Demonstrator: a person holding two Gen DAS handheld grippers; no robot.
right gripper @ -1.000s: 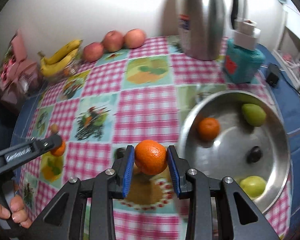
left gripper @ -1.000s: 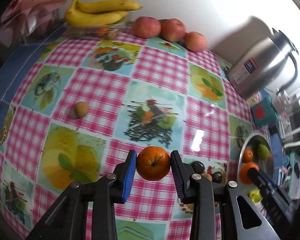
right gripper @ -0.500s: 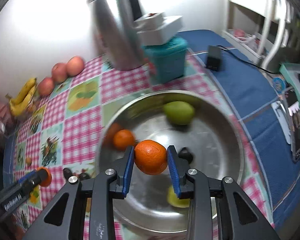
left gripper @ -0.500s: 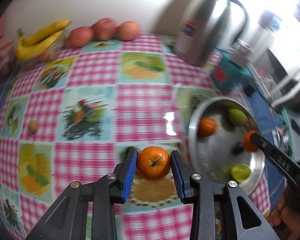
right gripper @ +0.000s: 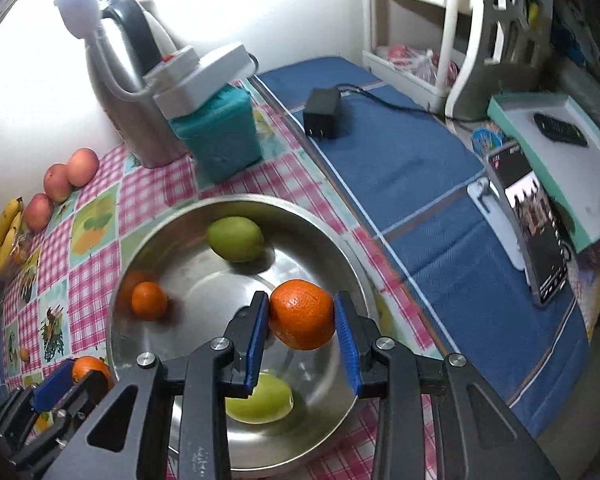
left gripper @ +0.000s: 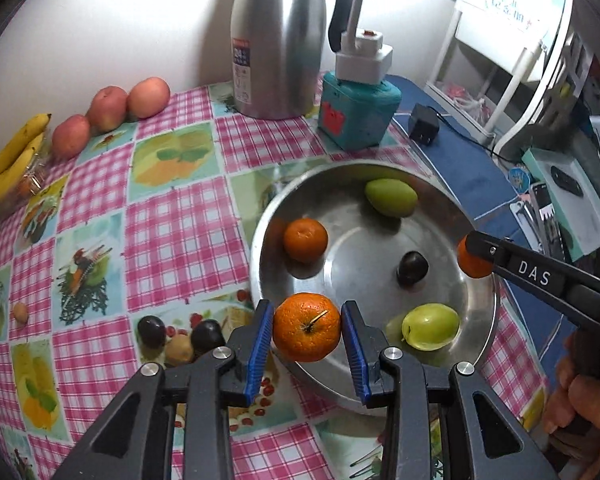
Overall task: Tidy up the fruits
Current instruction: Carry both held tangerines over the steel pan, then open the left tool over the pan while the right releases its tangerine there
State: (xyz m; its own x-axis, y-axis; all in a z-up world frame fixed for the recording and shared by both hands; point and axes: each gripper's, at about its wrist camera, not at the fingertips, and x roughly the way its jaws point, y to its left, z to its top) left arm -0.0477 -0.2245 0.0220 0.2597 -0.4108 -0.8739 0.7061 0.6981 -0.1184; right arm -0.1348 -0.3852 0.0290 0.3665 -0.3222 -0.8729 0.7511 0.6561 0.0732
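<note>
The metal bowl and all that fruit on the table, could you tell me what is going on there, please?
A person is sorting fruit into the metal bowl with a handheld gripper in each hand. The left gripper is shut on an orange near the bowl's near rim, and the right gripper is shut on another orange above the bowl. The bowl already holds one orange, two green fruits and a dark one. The apples, the bananas and a few small fruits still lie on the tablecloth.

Bowl (left gripper: 476, 320) centre free; kettle (left gripper: 280, 40) behind.
</note>
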